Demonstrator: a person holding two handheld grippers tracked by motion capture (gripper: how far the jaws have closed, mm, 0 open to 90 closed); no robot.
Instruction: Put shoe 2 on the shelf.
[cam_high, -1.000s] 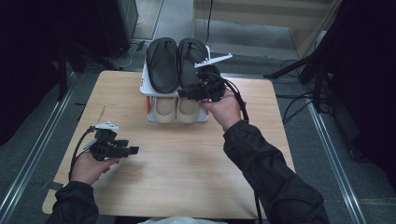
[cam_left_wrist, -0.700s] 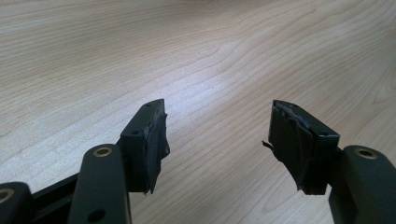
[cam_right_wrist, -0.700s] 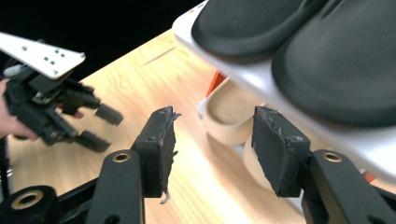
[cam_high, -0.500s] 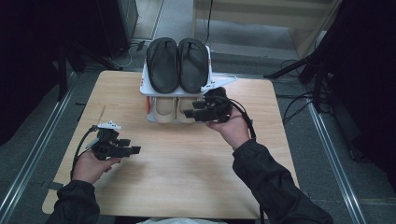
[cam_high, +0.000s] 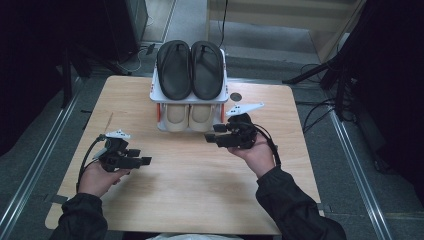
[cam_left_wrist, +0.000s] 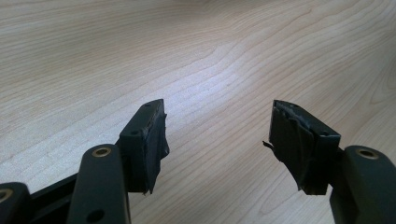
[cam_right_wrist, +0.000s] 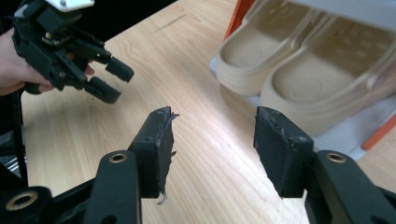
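Your right gripper (cam_high: 212, 137) has come back from the black sandals (cam_high: 190, 67) on top of the rack (cam_high: 156, 92) and down toward the desk (cam_high: 200, 200). Its jaws have just been opening, and they stand wide with nothing between them.

The black sandals lie side by side on the top shelf, at twelve o'clock on the desk. Under them, on the low shelf, sit two cream sandals (cam_right_wrist: 299, 74). In the right gripper view they are at one o'clock, close to the jaws but not touching.

Your left gripper (cam_high: 142, 161) hangs over the desk at eight o'clock, well apart from the rack. Its jaws are wide too and hold nothing. Bare wood shows between them.
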